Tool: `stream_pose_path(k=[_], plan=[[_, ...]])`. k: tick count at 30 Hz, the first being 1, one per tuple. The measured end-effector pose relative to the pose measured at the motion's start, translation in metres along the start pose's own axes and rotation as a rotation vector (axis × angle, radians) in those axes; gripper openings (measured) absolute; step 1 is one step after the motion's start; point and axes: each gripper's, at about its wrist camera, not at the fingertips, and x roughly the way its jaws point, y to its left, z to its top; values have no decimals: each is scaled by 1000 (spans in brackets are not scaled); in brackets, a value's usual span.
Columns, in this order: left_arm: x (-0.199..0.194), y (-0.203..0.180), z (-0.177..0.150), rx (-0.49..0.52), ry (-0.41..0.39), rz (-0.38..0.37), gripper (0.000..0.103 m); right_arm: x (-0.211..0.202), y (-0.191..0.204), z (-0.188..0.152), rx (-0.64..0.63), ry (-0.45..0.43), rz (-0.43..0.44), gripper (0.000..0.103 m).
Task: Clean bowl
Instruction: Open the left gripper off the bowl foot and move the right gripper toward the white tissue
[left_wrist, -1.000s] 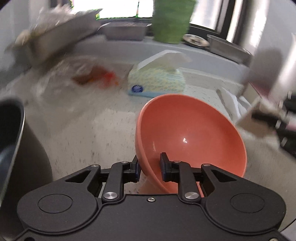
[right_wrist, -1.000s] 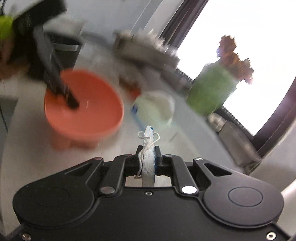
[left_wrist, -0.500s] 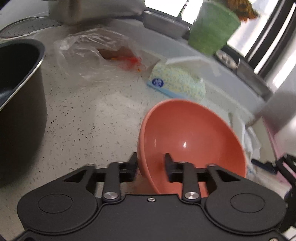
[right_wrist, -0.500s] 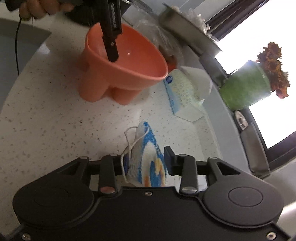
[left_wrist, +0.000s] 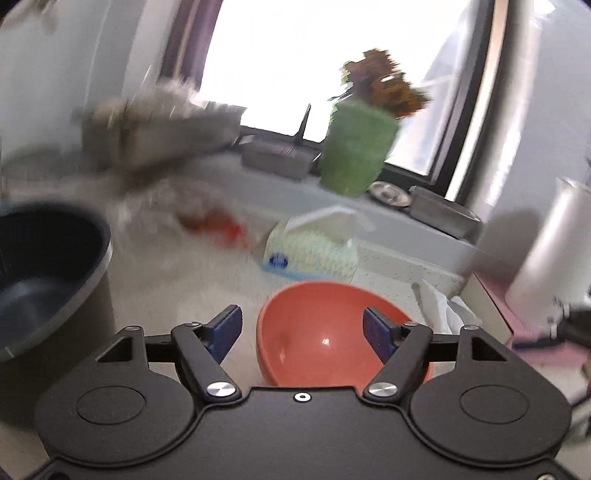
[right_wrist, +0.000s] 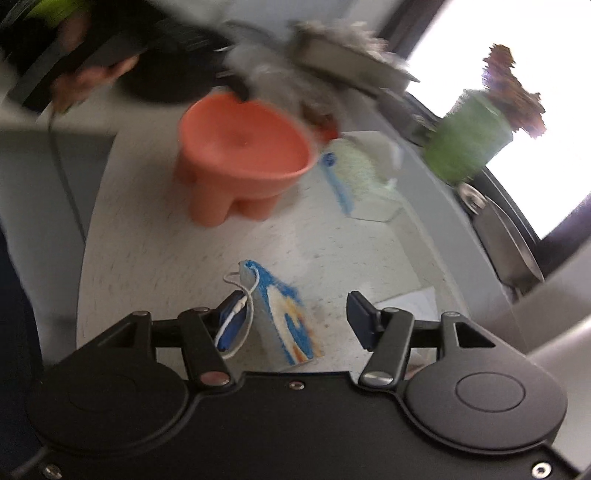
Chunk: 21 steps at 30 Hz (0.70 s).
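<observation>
Just ahead of the left gripper (left_wrist: 303, 328) sits the orange bowl (left_wrist: 332, 332) on the counter (left_wrist: 207, 288) — its fingers have just spread and clasp nothing. The right gripper (right_wrist: 293, 317) is farther off, its 2 fingers likewise just parted, the cloth (right_wrist: 284, 317) loose between them.

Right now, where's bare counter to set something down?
Free: the speckled white counter between the orange footed bowl and the blue-and-white scrubbing cloth; also between the dark pot and the bowl. Crowded: behind the bowl, with tissue pack, plastic bag and green plant pot.
</observation>
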Motion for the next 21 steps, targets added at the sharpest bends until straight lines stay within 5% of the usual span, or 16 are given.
stream_pose_path(k=[5,14,18,21], plan=[[-20,-2,-23,120,-15,62,71,-14,-22,10,95,15,118,67],[-3,-6,-60,241,87,32,71,-22,-24,6,56,89,108,67],[13,-11,-65,295,117,-9,71,-34,-26,-6,-8,205,232,68],[23,-15,-68,330,123,-32,71,-38,-24,-19,-69,293,242,68]])
